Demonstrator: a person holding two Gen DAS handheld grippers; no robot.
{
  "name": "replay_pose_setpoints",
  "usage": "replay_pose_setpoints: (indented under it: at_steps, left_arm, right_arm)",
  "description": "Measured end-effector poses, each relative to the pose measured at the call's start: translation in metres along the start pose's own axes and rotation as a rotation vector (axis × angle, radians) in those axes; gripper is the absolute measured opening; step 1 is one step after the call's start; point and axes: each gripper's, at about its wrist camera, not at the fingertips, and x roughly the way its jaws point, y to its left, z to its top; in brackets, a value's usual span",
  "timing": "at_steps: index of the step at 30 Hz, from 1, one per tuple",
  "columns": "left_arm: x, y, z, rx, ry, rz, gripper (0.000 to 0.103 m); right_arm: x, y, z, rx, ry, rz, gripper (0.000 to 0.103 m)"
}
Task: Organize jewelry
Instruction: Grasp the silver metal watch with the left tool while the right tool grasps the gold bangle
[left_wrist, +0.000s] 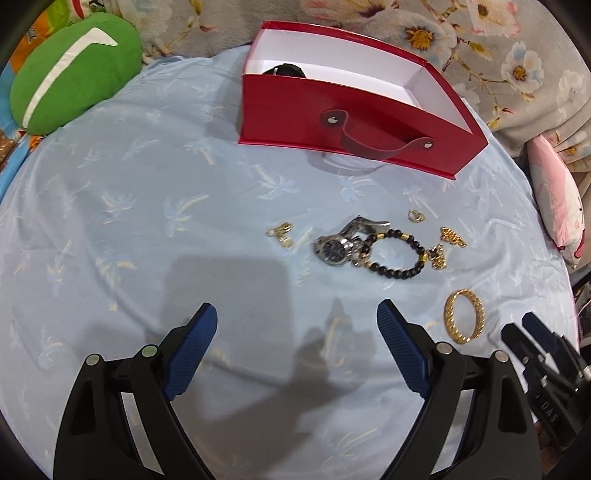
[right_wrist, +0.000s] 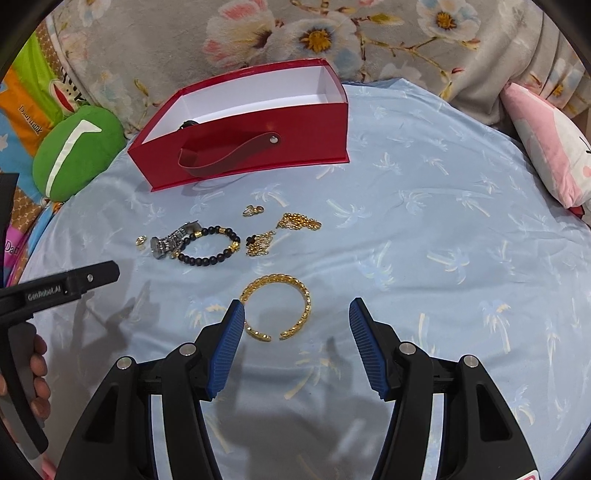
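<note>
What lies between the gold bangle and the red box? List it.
In the right wrist view: the black bead bracelet, a silver watch and small gold pieces lie between the gold bangle and red box.

L tongs (left_wrist: 296, 319) open over pale blue sheet (left_wrist: 110, 221), nothing btwn pads. Ahead: watch (left_wrist: 338, 245) touching black bead bracelet (left_wrist: 395, 251), gold bangle (left_wrist: 464, 316) at right, red box (left_wrist: 332, 125) beyond, green cushion (left_wrist: 70, 70) far left.

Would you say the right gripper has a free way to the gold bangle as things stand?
Probably yes. The right gripper is open, and the gold bangle lies flat on the blue cloth just ahead of its fingertips, apart from the other jewelry. The left gripper is off to the side, so nothing blocks it.
</note>
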Motion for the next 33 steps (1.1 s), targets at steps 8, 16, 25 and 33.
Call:
replay_pose_setpoints:
  at_steps: [8,16,25,33]
  left_arm:
    - [0.022,-0.023,0.014,0.042,0.023,-0.037,0.081]
    - [0.044,-0.028,0.026,0.053,0.055,-0.03,0.069]
    - [0.058,-0.028,0.034,0.035,0.081,-0.051,0.031]
    - [0.047,-0.025,0.031,0.037,0.064,-0.102,0.011]
  right_arm:
    - [0.004,-0.009,0.001,0.02,0.01,-0.012,0.058]
    - [0.011,-0.012,0.003,0.026,0.018,-0.005,0.058]
    - [0.017,-0.014,0.004,0.033,0.024,0.001,0.058]
    - [0.032,-0.015,0.004,0.042,0.05,0.008,0.058]
